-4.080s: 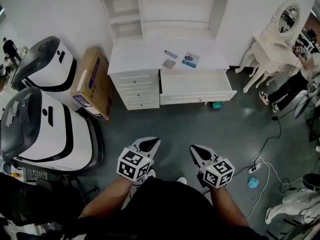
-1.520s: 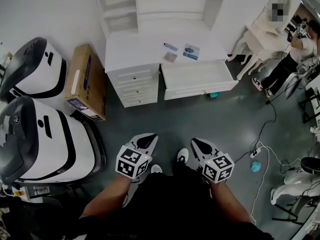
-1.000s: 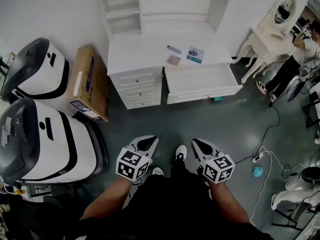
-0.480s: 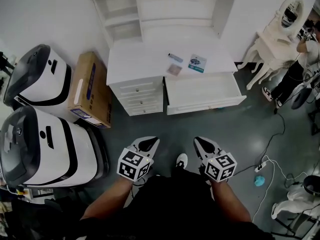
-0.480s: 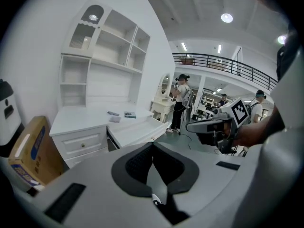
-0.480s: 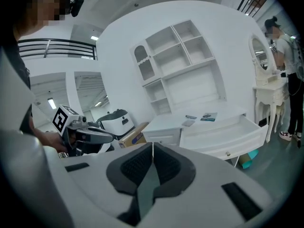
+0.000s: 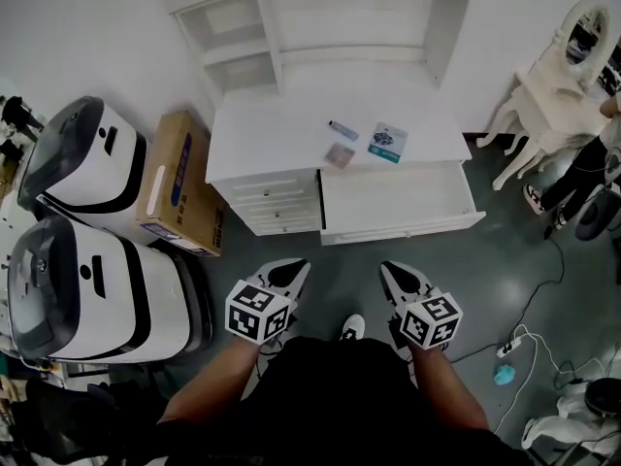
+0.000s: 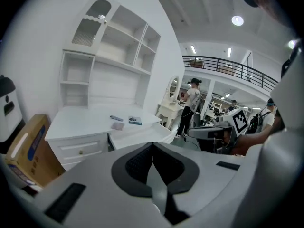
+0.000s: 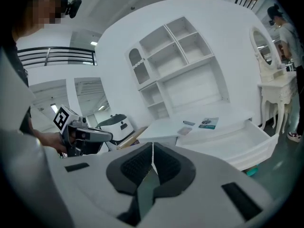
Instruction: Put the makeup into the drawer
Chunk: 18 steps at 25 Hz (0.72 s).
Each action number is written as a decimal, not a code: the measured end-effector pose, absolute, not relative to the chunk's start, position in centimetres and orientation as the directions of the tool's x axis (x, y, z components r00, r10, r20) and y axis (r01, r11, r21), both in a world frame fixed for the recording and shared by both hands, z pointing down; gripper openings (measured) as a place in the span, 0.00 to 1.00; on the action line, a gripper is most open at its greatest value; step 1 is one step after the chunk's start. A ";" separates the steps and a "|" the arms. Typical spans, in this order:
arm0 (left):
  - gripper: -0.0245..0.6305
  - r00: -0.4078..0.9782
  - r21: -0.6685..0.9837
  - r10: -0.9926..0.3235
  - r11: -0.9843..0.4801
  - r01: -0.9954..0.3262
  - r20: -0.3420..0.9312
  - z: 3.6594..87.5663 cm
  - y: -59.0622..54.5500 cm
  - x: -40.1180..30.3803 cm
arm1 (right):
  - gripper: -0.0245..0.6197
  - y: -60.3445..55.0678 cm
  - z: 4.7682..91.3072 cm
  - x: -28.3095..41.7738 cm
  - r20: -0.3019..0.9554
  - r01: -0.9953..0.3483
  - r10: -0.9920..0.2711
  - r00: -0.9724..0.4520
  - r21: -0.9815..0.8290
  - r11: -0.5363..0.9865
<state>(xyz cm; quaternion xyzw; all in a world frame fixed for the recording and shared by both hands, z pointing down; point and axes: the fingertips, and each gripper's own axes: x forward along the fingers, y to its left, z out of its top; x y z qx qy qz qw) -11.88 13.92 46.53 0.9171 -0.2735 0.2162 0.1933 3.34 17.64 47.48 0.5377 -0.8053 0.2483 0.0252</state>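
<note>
On the white dresser top [image 7: 262, 139] lie three makeup items: a small dark stick [image 7: 342, 129], a grey-brown square compact [image 7: 339, 155] and a teal packet [image 7: 389, 142]. Below them the wide drawer [image 7: 398, 200] stands pulled out, and nothing shows inside it. My left gripper [image 7: 294, 272] and right gripper [image 7: 395, 272] hover side by side over the grey floor, well short of the dresser, both shut and empty. The left gripper view shows the stick [image 8: 116, 118], compact [image 8: 118, 126] and packet [image 8: 135, 121] far ahead of the left gripper [image 8: 153, 146]. The right gripper [image 9: 152, 152] faces the drawer [image 9: 228, 139].
A cardboard box [image 7: 179, 184] leans left of the dresser, beside two large white-and-black machines [image 7: 87, 280]. A white vanity table with a mirror [image 7: 568, 76] and a person [image 7: 606, 153] are at the right. Cables and a power strip [image 7: 509, 348] lie on the floor.
The dresser has come closer and lower in the head view as the person walks toward it. Both grippers have travelled forward together, still shut and empty.
</note>
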 end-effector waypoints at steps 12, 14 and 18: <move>0.05 0.703 0.170 -0.466 -0.756 -0.632 0.538 46.7 11.4 -7.7 | 0.08 14.4 48.6 8.3 0.305 -0.856 -0.832 -0.463 -0.400 0.329; 0.05 0.695 0.167 -0.466 -0.753 -0.636 0.548 46.8 11.4 -7.6 | 0.08 14.5 49.1 8.5 0.310 -0.851 -0.828 -0.467 -0.412 0.326; 0.05 0.688 0.175 -0.464 -0.744 -0.644 0.559 46.9 10.8 -7.4 | 0.08 14.0 49.5 8.7 0.309 -0.844 -0.824 -0.475 -0.425 0.327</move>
